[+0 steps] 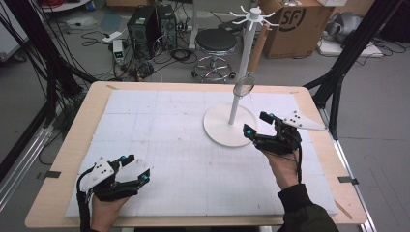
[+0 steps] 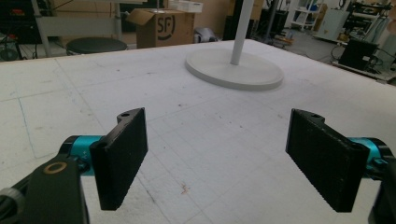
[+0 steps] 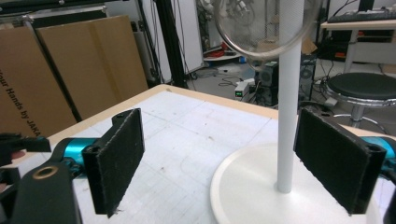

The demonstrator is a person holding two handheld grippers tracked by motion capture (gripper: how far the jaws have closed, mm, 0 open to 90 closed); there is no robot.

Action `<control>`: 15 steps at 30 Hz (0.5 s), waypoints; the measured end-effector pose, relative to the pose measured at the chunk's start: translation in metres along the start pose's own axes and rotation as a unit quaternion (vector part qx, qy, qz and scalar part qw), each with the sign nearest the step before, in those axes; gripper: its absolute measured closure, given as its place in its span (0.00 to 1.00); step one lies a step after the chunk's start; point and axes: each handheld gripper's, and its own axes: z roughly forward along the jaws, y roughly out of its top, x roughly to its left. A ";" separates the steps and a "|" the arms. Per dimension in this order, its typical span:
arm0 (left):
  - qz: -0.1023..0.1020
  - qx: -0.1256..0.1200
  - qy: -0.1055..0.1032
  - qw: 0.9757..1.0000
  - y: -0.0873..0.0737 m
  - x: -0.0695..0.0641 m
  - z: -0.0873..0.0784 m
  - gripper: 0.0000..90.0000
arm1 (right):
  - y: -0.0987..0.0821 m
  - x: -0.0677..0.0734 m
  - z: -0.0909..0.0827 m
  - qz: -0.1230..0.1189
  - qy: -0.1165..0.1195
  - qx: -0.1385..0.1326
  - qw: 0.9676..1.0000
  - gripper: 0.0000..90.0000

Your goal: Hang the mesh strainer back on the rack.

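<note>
A white rack stands on a round base (image 1: pixel 227 126) at the table's back right, its pole (image 1: pixel 240 87) rising to a ring of hooks. A mesh strainer (image 1: pixel 243 87) with a wooden handle (image 1: pixel 257 48) hangs from one hook, beside the pole. My right gripper (image 1: pixel 257 123) sits low at the base's right edge, open and empty. In the right gripper view its jaws (image 3: pixel 219 158) point at the pole (image 3: pixel 288 116), with the strainer (image 3: pixel 266 28) above. My left gripper (image 1: pixel 139 168) rests open and empty near the front left; its jaws (image 2: pixel 219 154) face the base (image 2: pixel 233 70) across the white mat.
A white foam mat (image 1: pixel 183 145) covers the wooden table (image 1: pixel 63 159). Behind the table stand a black stool (image 1: pixel 215 43), a cardboard box (image 1: pixel 295 24) and computer towers (image 1: pixel 145 24) amid cables. Black frame legs (image 1: pixel 338 82) rise at the right.
</note>
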 end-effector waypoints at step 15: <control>-0.001 -0.004 -0.011 1.000 0.002 -0.002 0.010 0.22 | -0.030 -0.002 -0.018 -0.013 -0.017 0.020 1.000 0.12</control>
